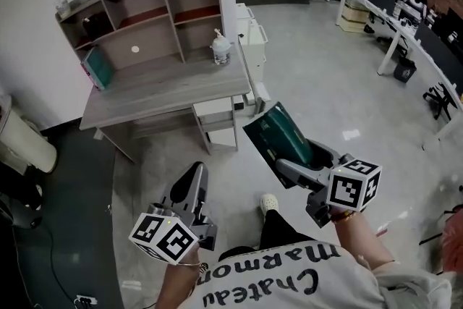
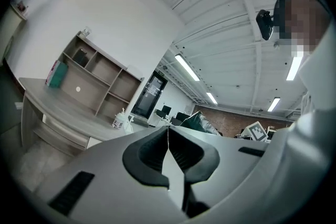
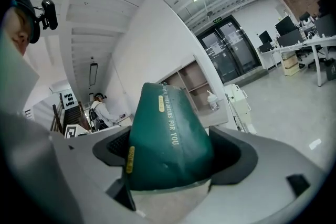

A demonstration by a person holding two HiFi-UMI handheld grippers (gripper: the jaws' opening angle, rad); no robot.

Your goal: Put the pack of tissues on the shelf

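Observation:
A dark green pack of tissues (image 1: 277, 132) is held in the air over the floor, right of the desk; my right gripper (image 1: 291, 161) is shut on its lower end. In the right gripper view the pack (image 3: 167, 136) fills the space between the two jaws and points toward the shelf (image 3: 191, 81). The grey wooden shelf (image 1: 137, 18), with open compartments, stands on the back of the desk (image 1: 166, 87) at upper left. My left gripper (image 1: 194, 176) hangs lower left of the pack, shut with nothing in it; its jaws (image 2: 168, 131) meet tip to tip.
A pump bottle (image 1: 221, 49) stands on the desk's right end and a teal packet (image 1: 96, 67) leans at its left. A white drawer unit (image 1: 217, 123) sits under the desk, a white cart (image 1: 249, 32) beside it. A white bin (image 1: 22, 137) stands at far left.

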